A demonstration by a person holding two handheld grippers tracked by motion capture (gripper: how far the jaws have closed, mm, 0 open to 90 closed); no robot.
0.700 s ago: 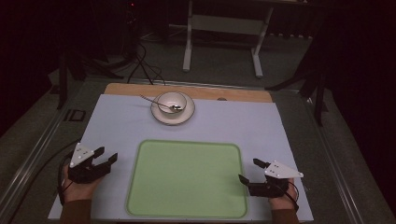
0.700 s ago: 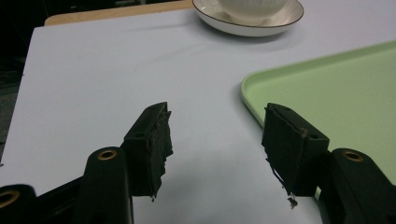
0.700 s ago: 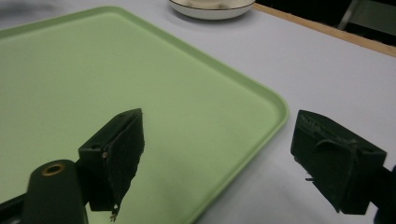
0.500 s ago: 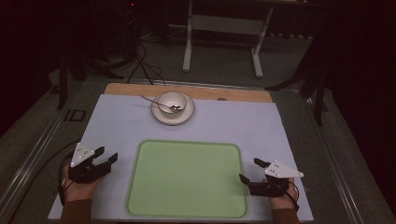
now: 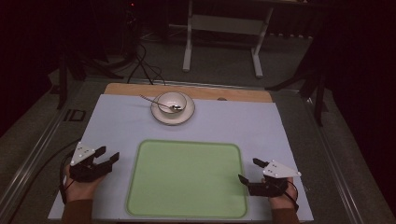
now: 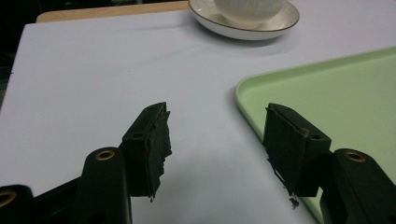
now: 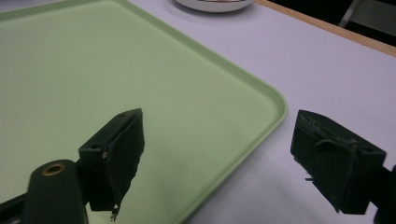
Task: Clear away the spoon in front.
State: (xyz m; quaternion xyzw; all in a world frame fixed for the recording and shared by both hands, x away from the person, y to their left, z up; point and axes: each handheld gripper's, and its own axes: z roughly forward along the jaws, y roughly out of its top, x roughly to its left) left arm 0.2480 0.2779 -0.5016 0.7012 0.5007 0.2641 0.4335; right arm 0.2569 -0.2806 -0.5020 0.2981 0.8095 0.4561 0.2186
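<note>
The tray is a plain pale green with a slightly darker green rim, and it lies on a pale lavender-grey mat over a light brown wooden tabletop. The bowl and saucer are off-white, the saucer edged with what looks like a thin dark line. Both the left gripper and right gripper are black, each topped by a pale grey plate.

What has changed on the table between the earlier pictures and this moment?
Almost nothing. The right gripper has edged slightly down toward the table's near edge; nothing was grasped or released. The left gripper stays open beside the empty light-green plastic tray, and the white ceramic cup with its metal spoon sits unmoved on the white saucer.
</note>
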